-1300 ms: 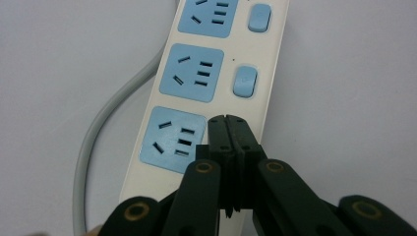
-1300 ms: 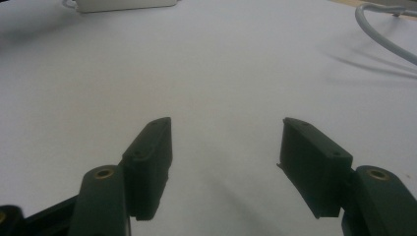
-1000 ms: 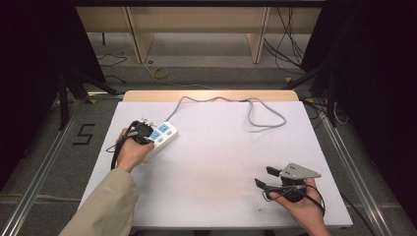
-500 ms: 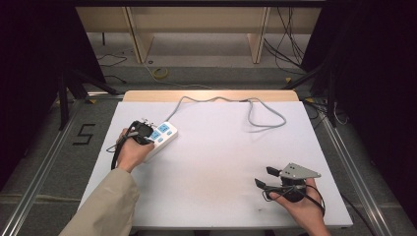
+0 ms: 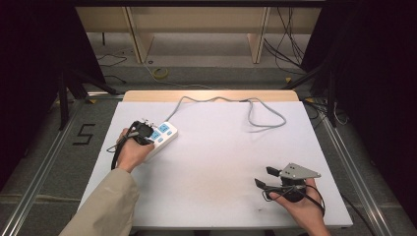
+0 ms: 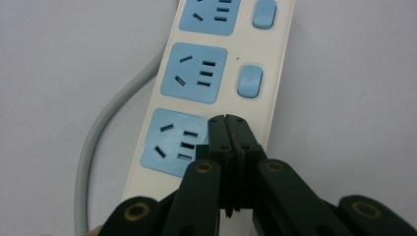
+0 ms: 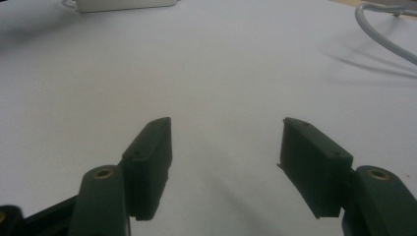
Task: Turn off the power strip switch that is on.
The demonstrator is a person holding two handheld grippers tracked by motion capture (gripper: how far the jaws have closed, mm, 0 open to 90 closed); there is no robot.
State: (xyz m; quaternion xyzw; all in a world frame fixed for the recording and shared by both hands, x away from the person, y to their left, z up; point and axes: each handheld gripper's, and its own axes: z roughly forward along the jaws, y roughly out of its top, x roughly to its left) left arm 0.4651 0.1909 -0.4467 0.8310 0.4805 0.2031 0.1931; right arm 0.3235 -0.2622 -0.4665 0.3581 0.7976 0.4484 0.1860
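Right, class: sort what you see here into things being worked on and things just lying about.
In use:
- power strip
- left gripper, jaws shut, tips over the strip's nearest switch
- strip's grey cable

Idle or background:
- right gripper, open over bare table
- floor marker "5"

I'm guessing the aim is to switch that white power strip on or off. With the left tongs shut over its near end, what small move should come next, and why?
Probably ease the shut left tongs straight down. Their tips sit over the near end of the white power strip with blue sockets, where the near socket's blue rocker button would be, in line with the visible rocker buttons. Contact can't be judged.
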